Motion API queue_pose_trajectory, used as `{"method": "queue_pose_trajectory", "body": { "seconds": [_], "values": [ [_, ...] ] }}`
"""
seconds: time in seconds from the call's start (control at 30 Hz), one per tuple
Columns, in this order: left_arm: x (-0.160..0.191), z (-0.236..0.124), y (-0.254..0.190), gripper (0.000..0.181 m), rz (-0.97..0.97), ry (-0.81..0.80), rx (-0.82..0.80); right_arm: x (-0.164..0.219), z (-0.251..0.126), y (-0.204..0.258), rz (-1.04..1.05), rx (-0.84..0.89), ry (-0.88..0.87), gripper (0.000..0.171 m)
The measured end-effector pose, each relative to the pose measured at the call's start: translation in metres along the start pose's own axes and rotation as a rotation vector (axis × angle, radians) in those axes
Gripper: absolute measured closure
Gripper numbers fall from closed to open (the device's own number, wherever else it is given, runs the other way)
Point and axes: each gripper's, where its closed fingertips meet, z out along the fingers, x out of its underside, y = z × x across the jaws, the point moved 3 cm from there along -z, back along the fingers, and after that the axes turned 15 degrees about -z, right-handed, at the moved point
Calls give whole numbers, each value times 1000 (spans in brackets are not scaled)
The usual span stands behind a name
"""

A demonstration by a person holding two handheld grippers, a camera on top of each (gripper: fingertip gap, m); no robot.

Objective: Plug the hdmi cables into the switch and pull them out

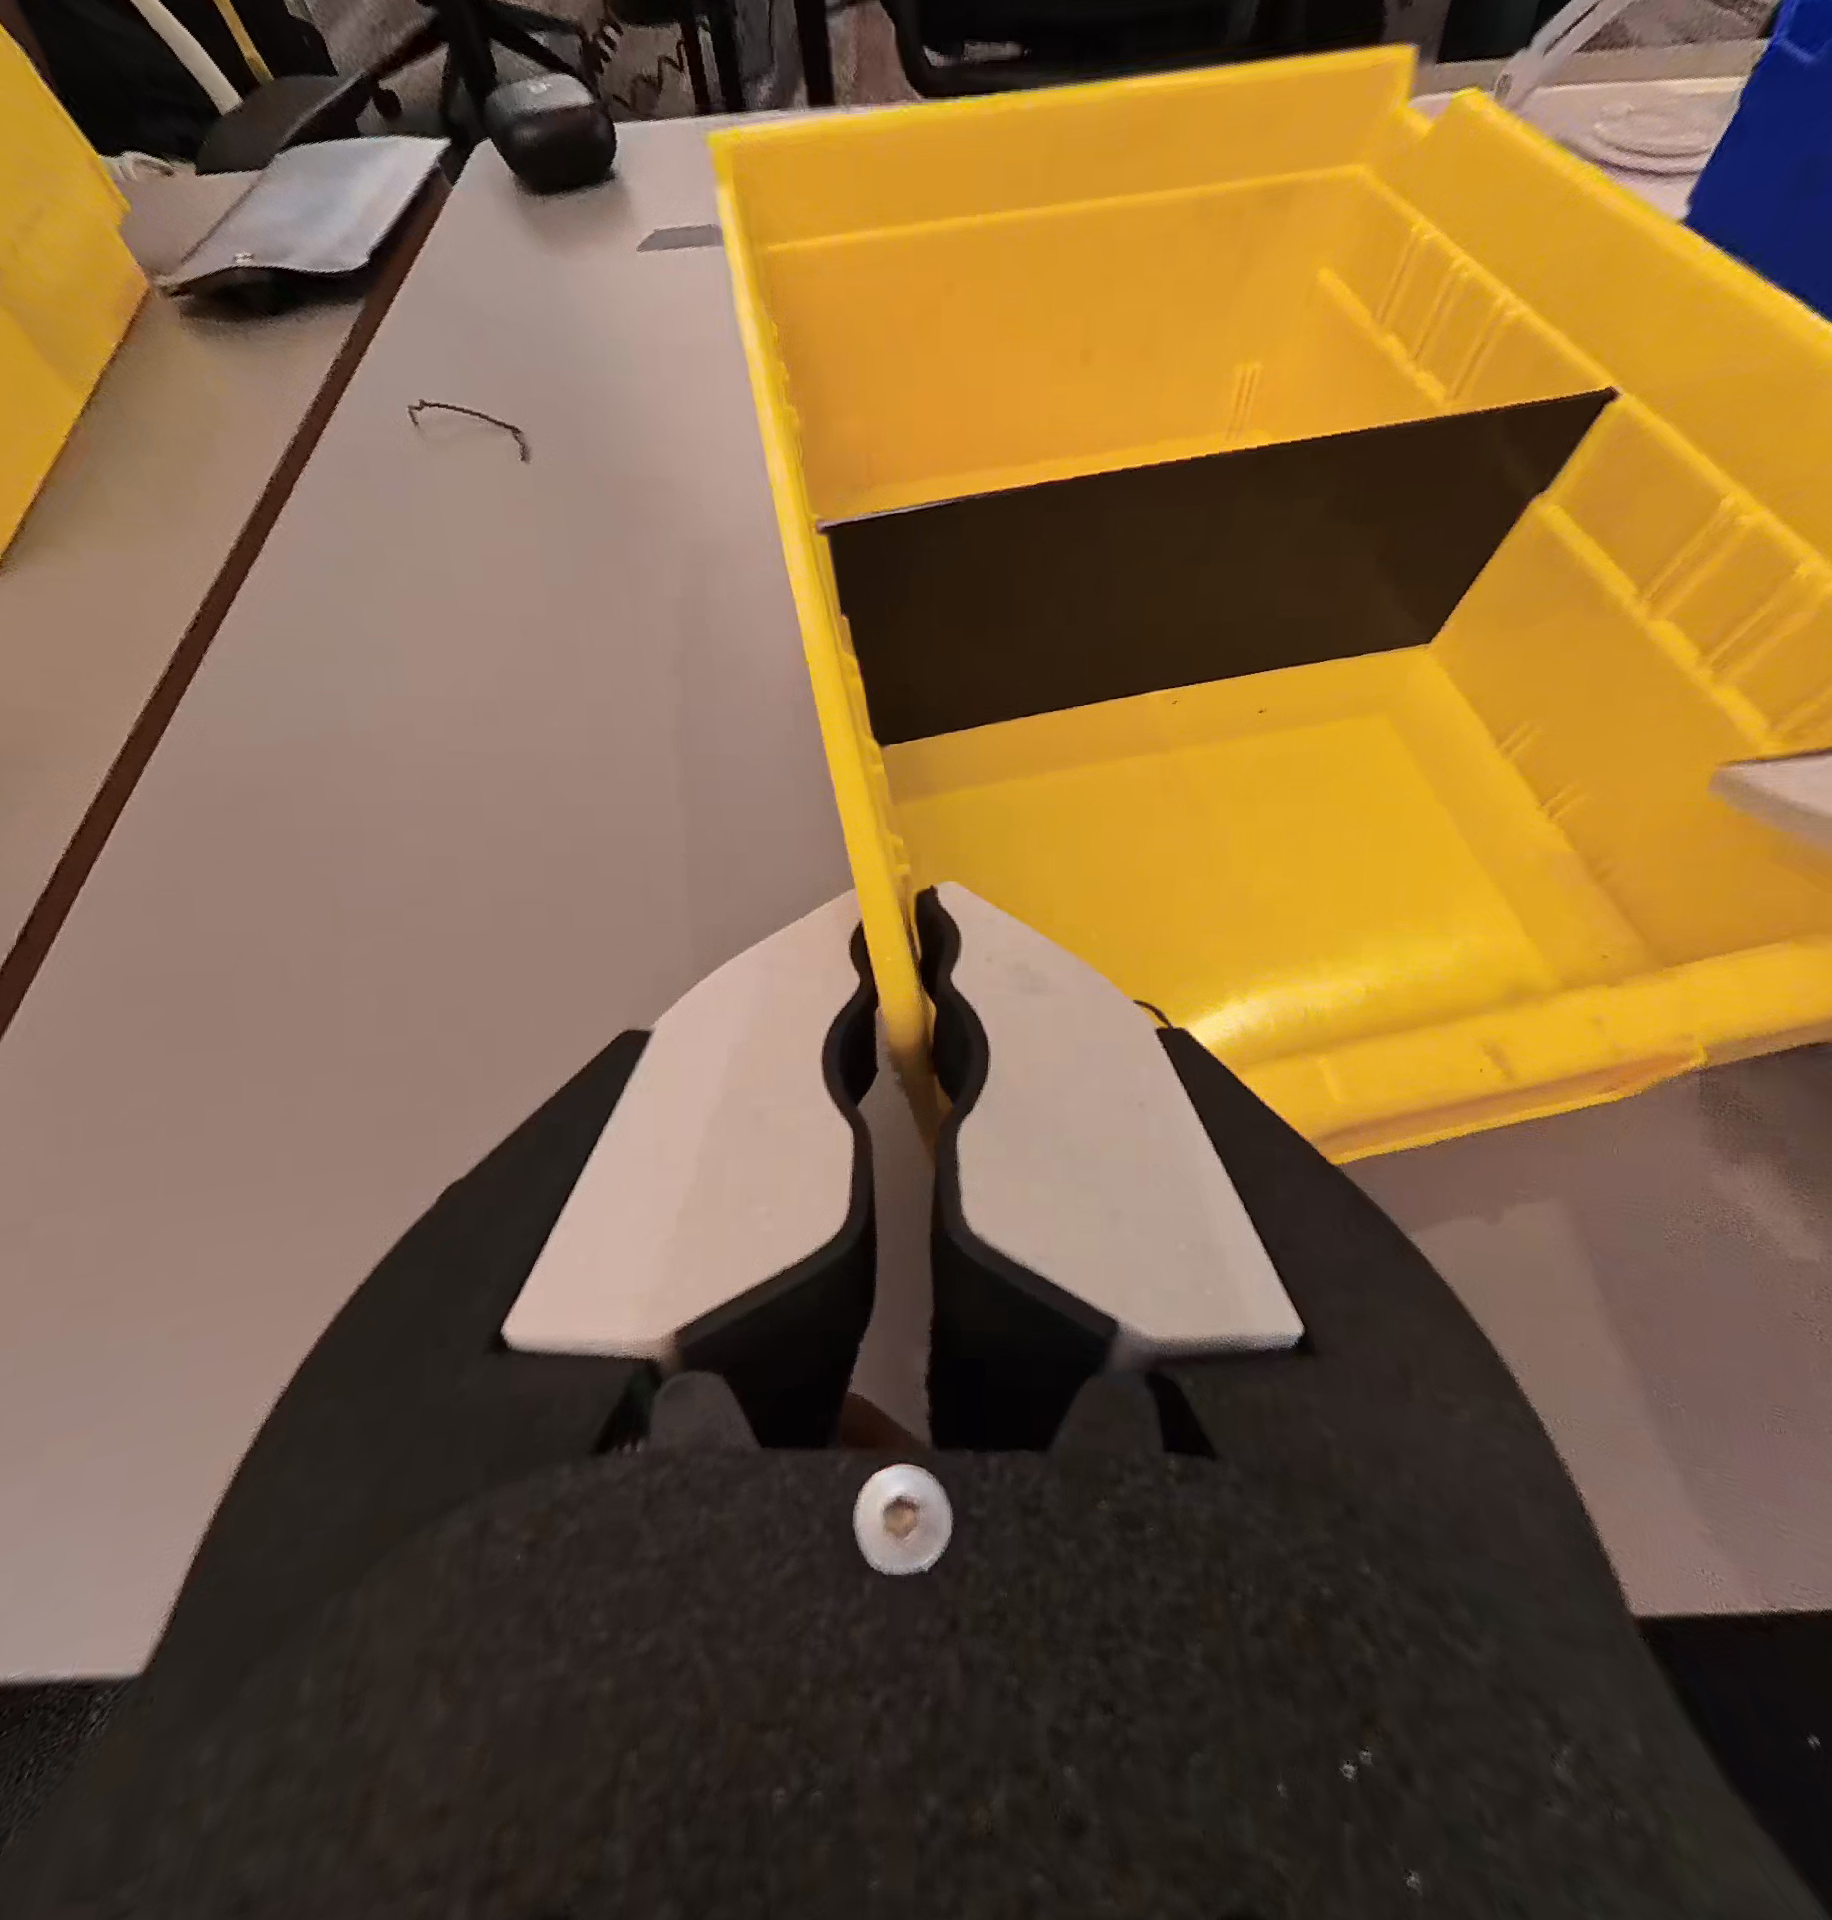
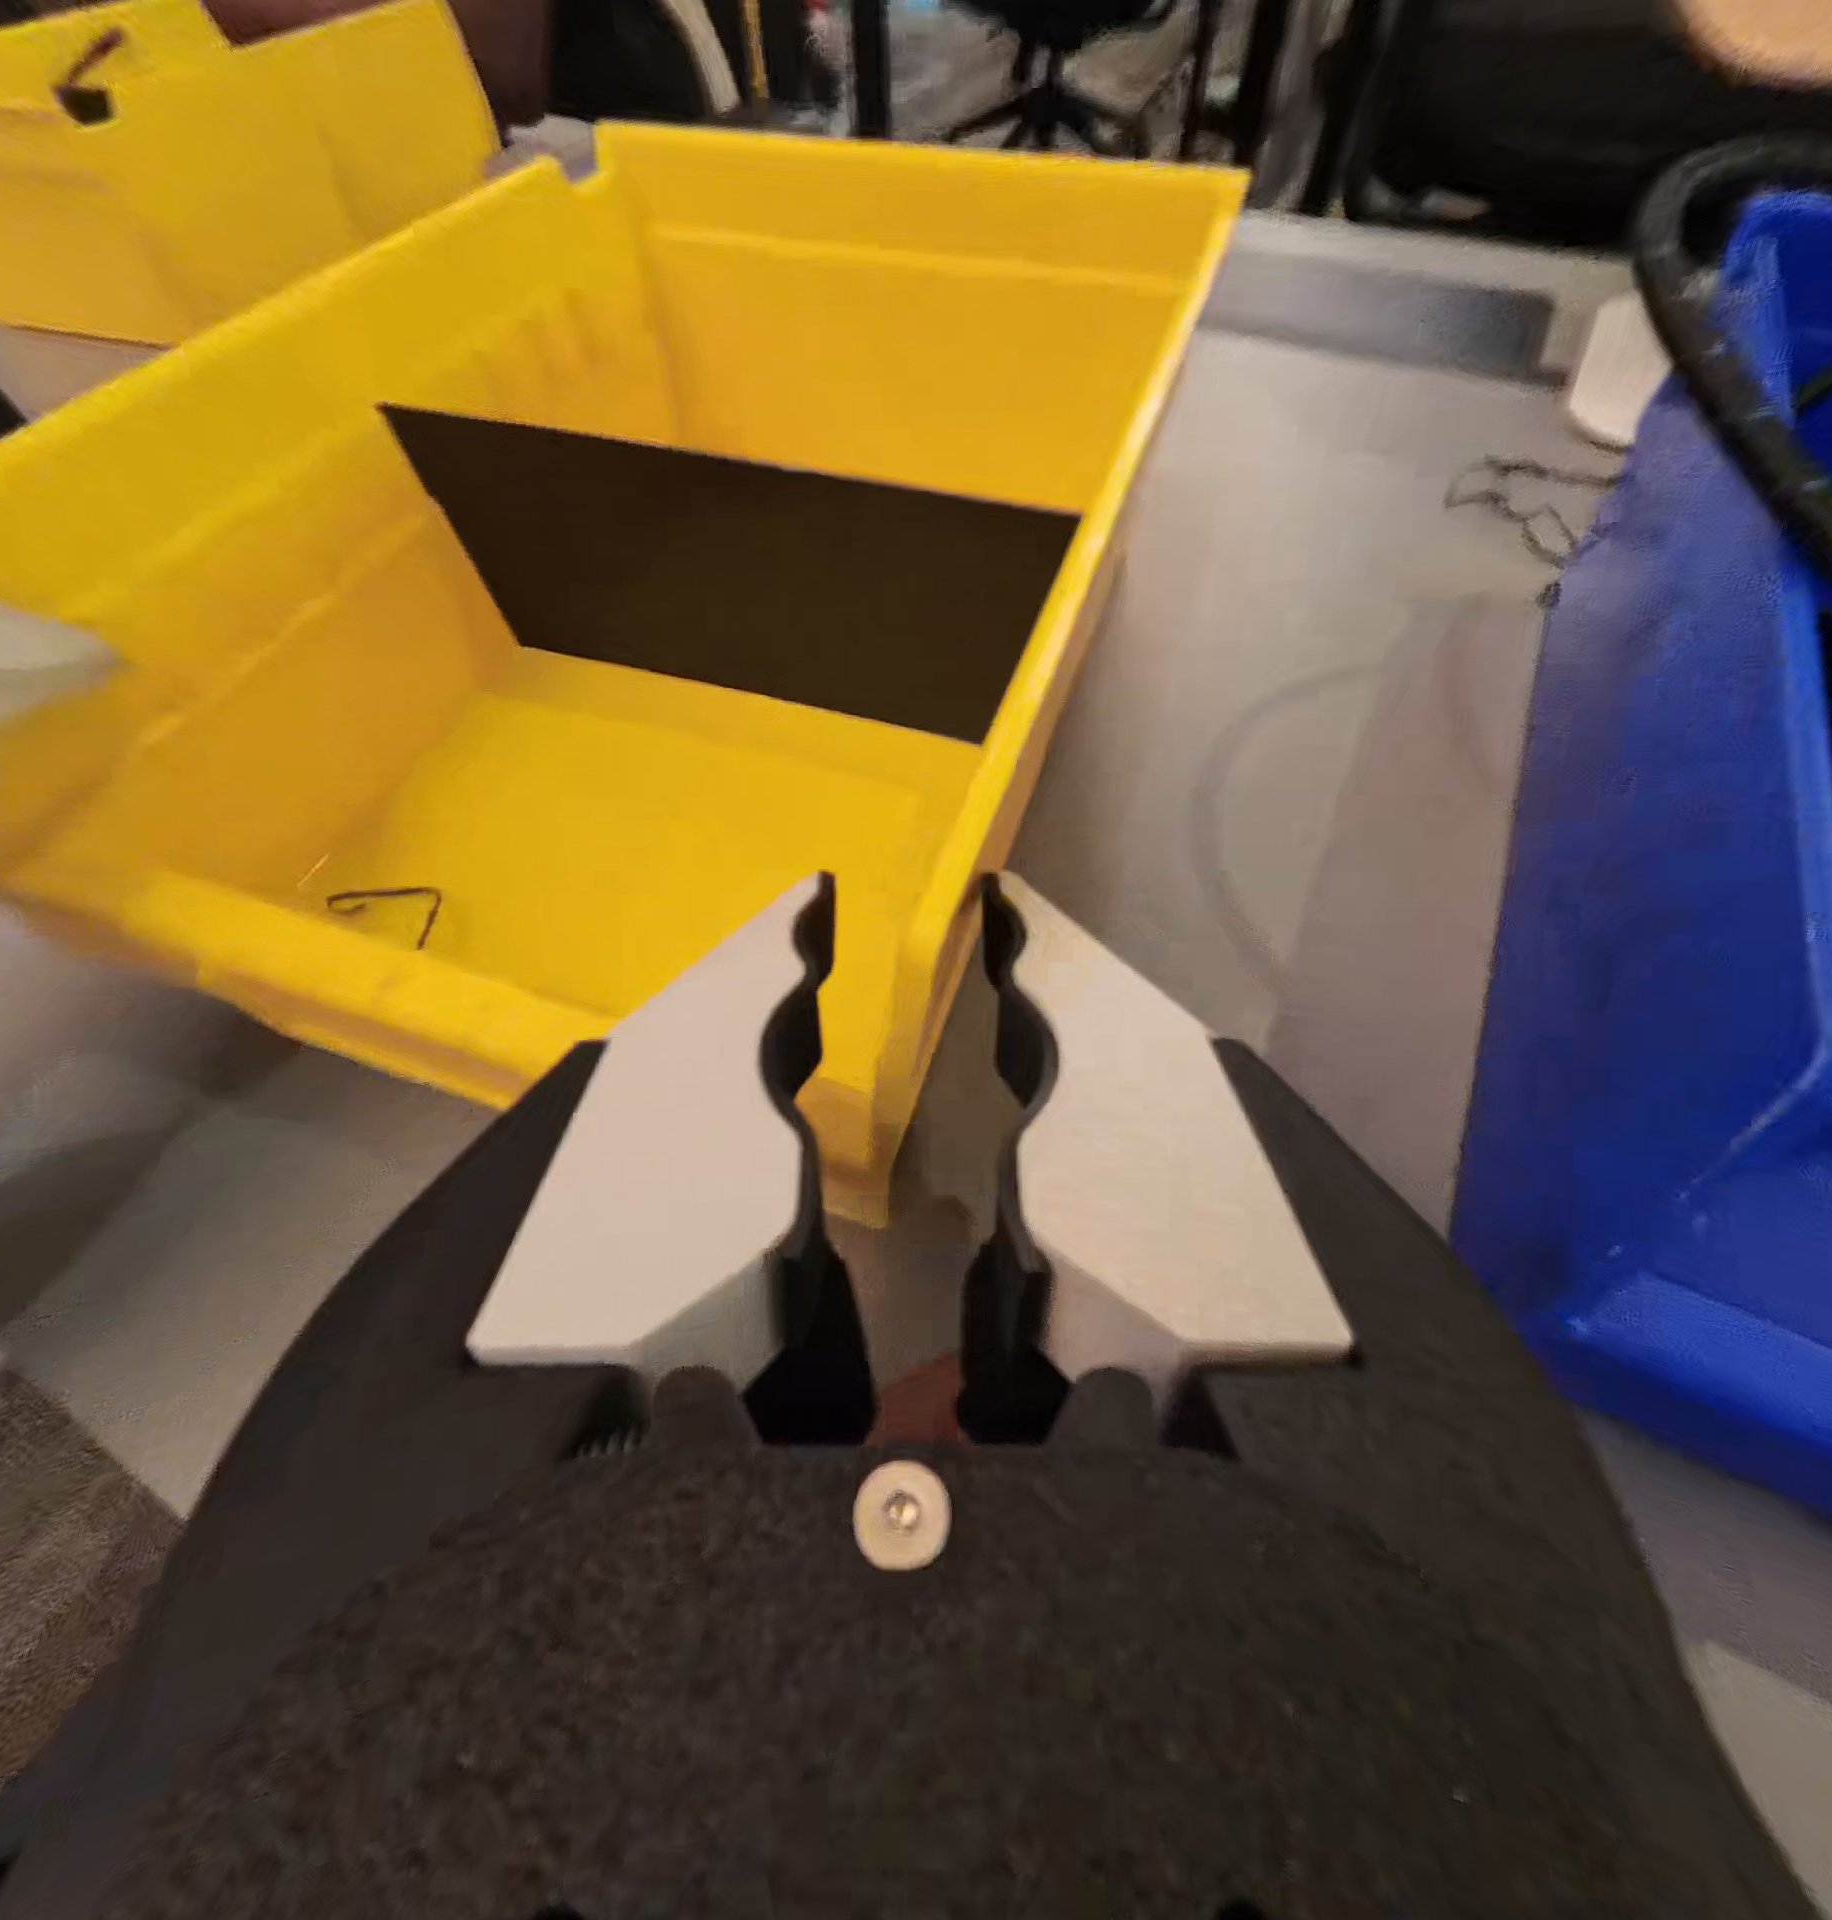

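No HDMI cable plug or switch shows in either view. A yellow bin with a black divider stands on the grey table. My left gripper is shut on the bin's left side wall near its front corner. In the right wrist view the same bin and its divider show, and my right gripper is open with its jaws on either side of the bin's right wall near the front. Both compartments look empty except for a thin bent wire.
A blue bin stands close on the right with a black cable looped over it. A second yellow bin sits on the left table, with a black pouch behind it. A loose wire lies on the table. The grippers' ends are close to 20 cm from one another.
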Motion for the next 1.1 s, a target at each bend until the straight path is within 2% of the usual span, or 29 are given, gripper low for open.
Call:
{"method": "queue_pose_trajectory", "body": {
  "seconds": [0.07, 0.13, 0.23, 0.37, 0.5, 0.6, 0.67, 0.77, 0.83, 0.93, 1.0, 1.1],
  "values": [
    [3, -6, 1, 177, 8, -38, -38, -3, 0, -5, 30, 36, 36, 161],
    [7, -13, -1, 177, 9, -88, -44, -8, -3, -7, 5, 79, 15, 166],
    [5, -28, -5, 177, -14, -163, -55, -21, -14, -8, -74, 141, -46, 169],
    [-34, -57, -26, 177, 17, -292, -51, -62, -45, -23, -118, 191, -193, 169],
    [-94, -78, -91, 176, 99, -397, -16, -105, -92, -78, -100, 267, -313, 168],
    [-131, -74, -163, 176, 172, -422, 24, -120, -131, -144, -104, 355, -361, 168],
    [-146, -63, -224, 176, 189, -411, 87, -117, -155, -198, -74, 412, -343, 168],
    [-145, -38, -326, 176, 198, -374, 200, -91, -193, -287, -19, 506, -283, 168],
    [-126, -18, -398, 175, 203, -331, 276, -60, -219, -348, -6, 578, -221, 168],
    [-74, 10, -503, 174, 219, -232, 368, 12, -254, -434, 33, 650, -68, 166],
    [-29, 30, -561, 173, 220, -158, 415, 70, -273, -480, 100, 640, -1, 168],
    [32, 56, -618, 173, 237, -65, 418, 155, -283, -528, 135, 599, 111, 167]
  ]
}}
